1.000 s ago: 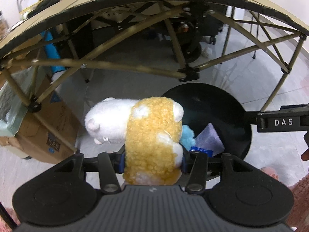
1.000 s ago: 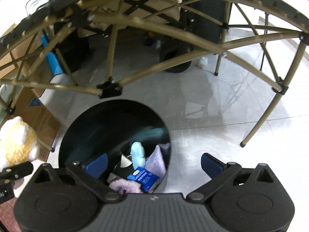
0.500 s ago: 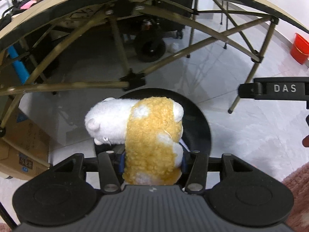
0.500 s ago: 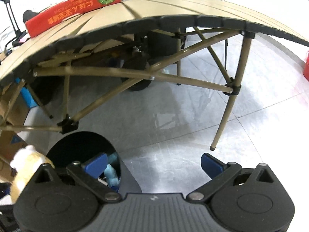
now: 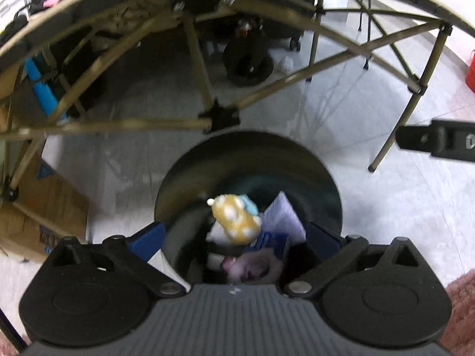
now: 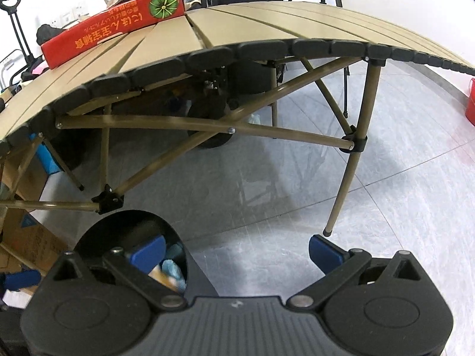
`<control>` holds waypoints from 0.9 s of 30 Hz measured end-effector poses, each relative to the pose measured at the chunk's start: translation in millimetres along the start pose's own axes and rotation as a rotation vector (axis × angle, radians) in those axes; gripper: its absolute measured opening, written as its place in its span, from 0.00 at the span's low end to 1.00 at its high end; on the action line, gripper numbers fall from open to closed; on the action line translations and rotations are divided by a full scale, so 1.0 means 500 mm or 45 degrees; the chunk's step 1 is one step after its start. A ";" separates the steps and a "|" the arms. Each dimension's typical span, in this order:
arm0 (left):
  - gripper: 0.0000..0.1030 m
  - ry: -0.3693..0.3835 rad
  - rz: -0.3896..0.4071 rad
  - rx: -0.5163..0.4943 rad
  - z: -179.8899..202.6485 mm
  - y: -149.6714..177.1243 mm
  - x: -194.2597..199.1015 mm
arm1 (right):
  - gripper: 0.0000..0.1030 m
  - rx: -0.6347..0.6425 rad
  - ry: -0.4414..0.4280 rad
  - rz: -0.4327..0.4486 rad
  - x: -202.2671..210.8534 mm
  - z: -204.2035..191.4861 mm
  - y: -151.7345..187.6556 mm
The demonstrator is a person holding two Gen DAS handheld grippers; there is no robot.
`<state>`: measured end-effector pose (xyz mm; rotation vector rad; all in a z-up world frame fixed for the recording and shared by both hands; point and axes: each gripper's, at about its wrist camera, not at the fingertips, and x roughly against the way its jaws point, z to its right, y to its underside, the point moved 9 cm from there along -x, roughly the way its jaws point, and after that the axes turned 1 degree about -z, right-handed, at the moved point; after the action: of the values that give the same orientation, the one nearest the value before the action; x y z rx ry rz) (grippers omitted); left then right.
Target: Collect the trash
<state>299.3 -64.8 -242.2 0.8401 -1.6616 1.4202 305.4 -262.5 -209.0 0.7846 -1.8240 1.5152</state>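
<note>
A round black bin stands on the floor under the table edge. The yellow and white plush toy lies inside it, on a purple cloth, a blue packet and a pink fuzzy item. My left gripper hangs right above the bin with its jaws opening wide and nothing between its pads. My right gripper stands open and empty over bare floor, just right of the bin. Part of it shows at the right of the left wrist view.
A tan folding table with crossed legs arches over the scene, with a long red box on top. Cardboard boxes sit at the left, a red bucket at the far right, a pink rug at the lower right.
My left gripper has let go of the plush toy, which dropped into the bin. The right gripper has risen and swung to the right, off the bin, so the tabletop now shows.
</note>
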 end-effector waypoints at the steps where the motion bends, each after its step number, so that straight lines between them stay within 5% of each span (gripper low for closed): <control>1: 1.00 -0.003 -0.020 0.011 -0.009 0.008 0.000 | 1.00 0.003 -0.006 -0.003 0.001 -0.003 0.002; 6: 1.00 0.008 -0.052 0.091 -0.058 0.048 0.040 | 1.00 0.029 -0.093 -0.040 0.031 -0.033 0.028; 19: 1.00 -0.007 0.227 0.048 -0.113 0.135 0.300 | 1.00 0.254 -0.261 0.045 0.280 -0.119 0.117; 27: 1.00 0.013 0.300 0.078 -0.125 0.197 0.392 | 1.00 0.346 -0.304 0.053 0.382 -0.149 0.195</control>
<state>128.9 13.1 -111.9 0.6859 -1.7619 1.6390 117.9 -182.7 -108.6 1.1030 -1.8329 1.7854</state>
